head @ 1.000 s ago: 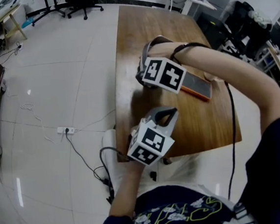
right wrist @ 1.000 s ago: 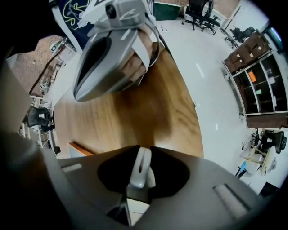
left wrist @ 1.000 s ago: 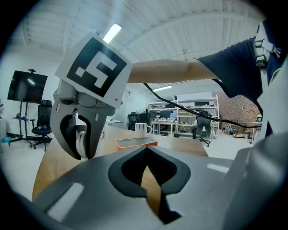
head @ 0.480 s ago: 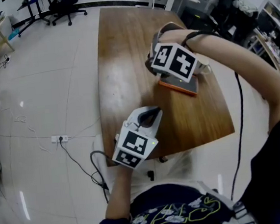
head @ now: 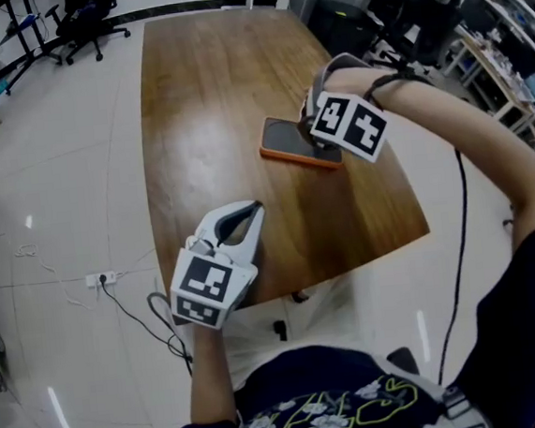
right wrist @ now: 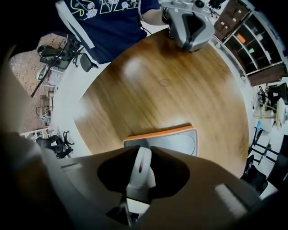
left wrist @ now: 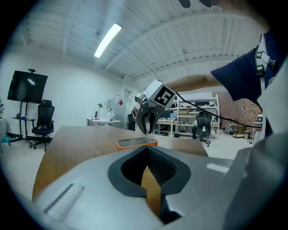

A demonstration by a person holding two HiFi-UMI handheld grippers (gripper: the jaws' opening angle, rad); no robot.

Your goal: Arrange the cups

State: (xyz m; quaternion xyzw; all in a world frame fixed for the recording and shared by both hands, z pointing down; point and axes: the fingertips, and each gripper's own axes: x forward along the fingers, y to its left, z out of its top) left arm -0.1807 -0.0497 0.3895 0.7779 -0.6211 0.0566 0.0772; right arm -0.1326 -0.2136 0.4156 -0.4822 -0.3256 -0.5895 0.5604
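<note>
Your right gripper [right wrist: 144, 156] pinched a thin pale piece [right wrist: 140, 179], possibly a cup, just above the orange-rimmed tray [right wrist: 177, 141]. Your left gripper [head: 247, 212] waited beside it, jaws pressed together, holding nothing. No other cup showed, so arranging looked barely begun.

Bright indoor light, fisheye views.
A ceiling tube [left wrist: 108, 40] glows above the left gripper [left wrist: 148, 175]; glare patches the table [right wrist: 130, 69] beyond the right gripper [right wrist: 141, 170]; edges darken.
</note>
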